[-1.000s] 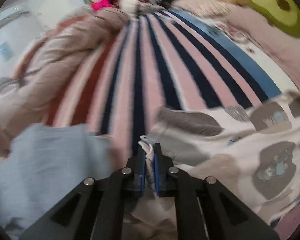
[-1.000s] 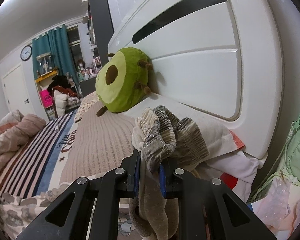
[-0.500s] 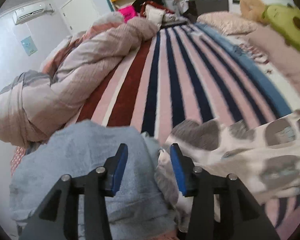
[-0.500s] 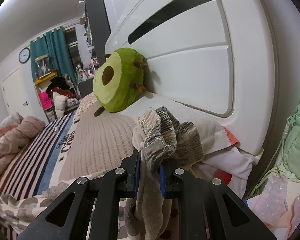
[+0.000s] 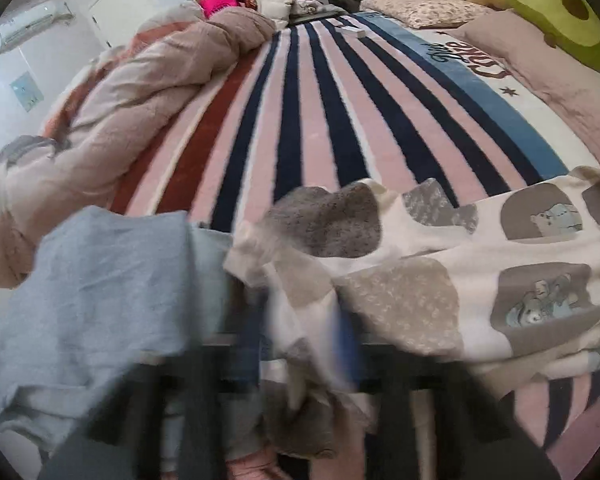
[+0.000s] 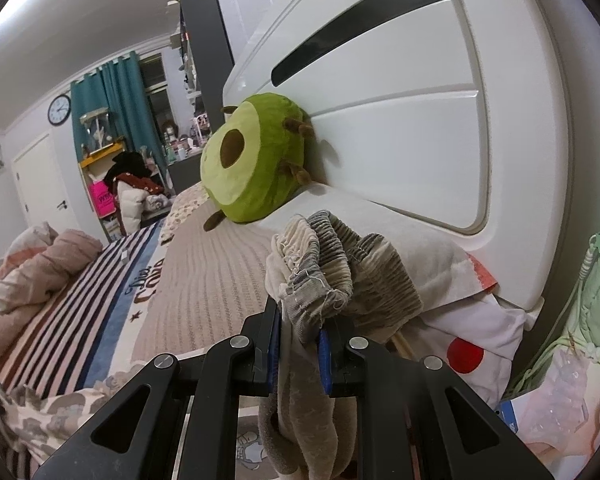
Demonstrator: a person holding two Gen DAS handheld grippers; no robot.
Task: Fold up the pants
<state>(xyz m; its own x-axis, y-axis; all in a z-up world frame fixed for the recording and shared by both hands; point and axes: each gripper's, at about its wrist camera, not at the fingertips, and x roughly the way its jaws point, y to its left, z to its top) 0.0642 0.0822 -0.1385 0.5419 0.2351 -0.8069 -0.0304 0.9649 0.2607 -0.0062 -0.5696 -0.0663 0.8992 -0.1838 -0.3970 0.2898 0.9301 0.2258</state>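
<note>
The pants (image 5: 440,248) are cream with grey and beige patches and small bear prints. They lie across the near part of the striped bed. My left gripper (image 5: 300,364) is blurred by motion; its jaws stand apart with the leg end of the pants lying loose between and over them. My right gripper (image 6: 300,356) is shut on the bunched elastic waistband (image 6: 340,276) of the pants and holds it up near the headboard. The fabric hangs down between the fingers.
A light blue garment (image 5: 88,292) lies left of the pants. A rumpled pink duvet (image 5: 140,92) fills the left side of the striped blanket (image 5: 320,112). An avocado plush (image 6: 252,168) leans on the white headboard (image 6: 400,120). Pillows (image 5: 420,8) lie at the bed's far end.
My left gripper opened and let go of the pants' leg end, then moved quickly, and its view is now blurred. My right gripper kept its hold on the waistband and barely moved.
</note>
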